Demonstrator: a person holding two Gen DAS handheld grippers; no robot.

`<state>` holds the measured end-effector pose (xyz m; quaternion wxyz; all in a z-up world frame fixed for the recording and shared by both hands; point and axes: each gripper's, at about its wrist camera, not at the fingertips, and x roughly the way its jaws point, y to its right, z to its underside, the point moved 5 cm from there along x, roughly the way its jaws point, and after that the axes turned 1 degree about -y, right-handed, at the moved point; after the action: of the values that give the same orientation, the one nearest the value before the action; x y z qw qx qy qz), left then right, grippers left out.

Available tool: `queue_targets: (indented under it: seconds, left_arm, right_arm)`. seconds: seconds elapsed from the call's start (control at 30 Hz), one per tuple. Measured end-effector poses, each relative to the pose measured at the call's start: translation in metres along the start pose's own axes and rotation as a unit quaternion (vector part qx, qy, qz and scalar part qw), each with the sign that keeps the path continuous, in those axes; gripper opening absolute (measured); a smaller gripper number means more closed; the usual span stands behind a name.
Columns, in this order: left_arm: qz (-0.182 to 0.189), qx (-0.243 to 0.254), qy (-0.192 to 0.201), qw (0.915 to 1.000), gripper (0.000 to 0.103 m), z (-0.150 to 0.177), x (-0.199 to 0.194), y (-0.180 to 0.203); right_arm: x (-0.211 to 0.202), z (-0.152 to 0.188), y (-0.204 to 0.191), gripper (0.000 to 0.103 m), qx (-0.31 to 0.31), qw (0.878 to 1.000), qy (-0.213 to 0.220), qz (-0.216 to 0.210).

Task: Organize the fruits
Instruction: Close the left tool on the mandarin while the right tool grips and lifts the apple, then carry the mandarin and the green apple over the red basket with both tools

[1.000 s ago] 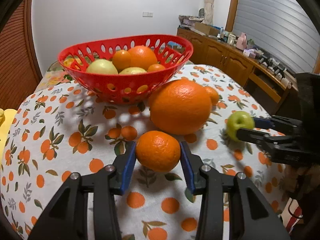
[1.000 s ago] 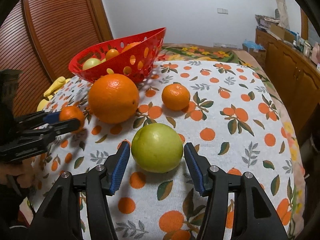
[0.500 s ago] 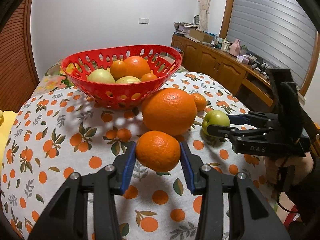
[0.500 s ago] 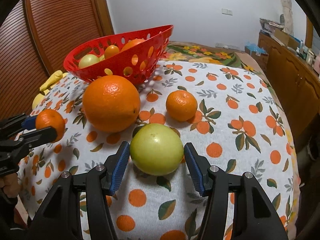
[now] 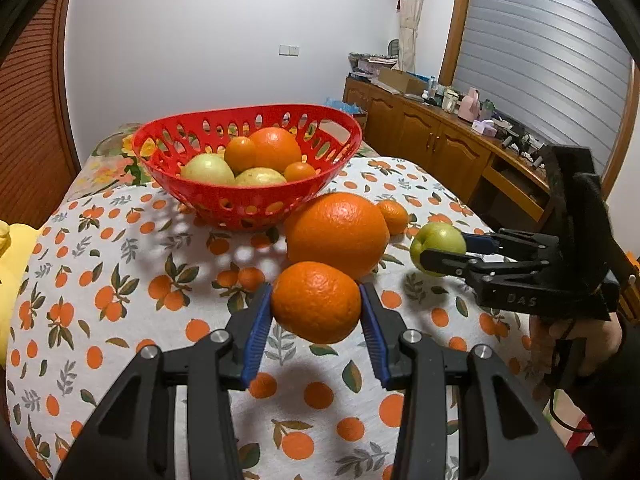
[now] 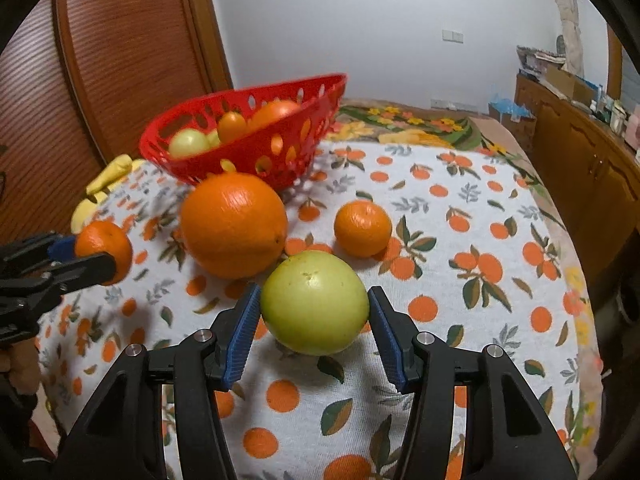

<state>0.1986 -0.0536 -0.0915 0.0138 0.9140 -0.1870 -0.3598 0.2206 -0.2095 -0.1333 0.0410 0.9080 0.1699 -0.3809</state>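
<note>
My left gripper point(image 5: 316, 322) is shut on a small orange point(image 5: 316, 302) and holds it above the tablecloth. My right gripper point(image 6: 314, 330) is shut on a green apple point(image 6: 315, 302), also lifted; it shows in the left wrist view point(image 5: 438, 240) at the right. A red basket point(image 5: 248, 200) holding several oranges and pale apples stands behind. A big orange point(image 5: 338, 234) and a small mandarin point(image 6: 363, 228) lie on the table between the grippers and the basket.
The table point(image 5: 120, 264) wears a white cloth printed with oranges. A yellow object point(image 6: 108, 176) lies at its left edge. A wooden sideboard point(image 5: 440, 148) with clutter stands at the right, wooden doors point(image 6: 132, 56) at the left.
Both grippers have risen with their fruit, from table level a second ago to above the cloth now. The basket and the loose fruit have not moved.
</note>
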Motion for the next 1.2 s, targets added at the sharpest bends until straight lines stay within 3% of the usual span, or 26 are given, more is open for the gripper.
queue_targets:
  seconds: [0.63, 1.2]
  left_arm:
    - [-0.004, -0.005, 0.042, 0.9991, 0.042, -0.025, -0.03, -0.003]
    - [-0.027, -0.015, 0.058, 0.9978, 0.042, -0.054, -0.03, -0.036]
  right_arm:
    - [-0.055, -0.044, -0.039, 0.055, -0.027, 0.996, 0.074, -0.04]
    - [-0.026, -0.095, -0.06, 0.055, -0.057, 0.993, 0.082, -0.066]
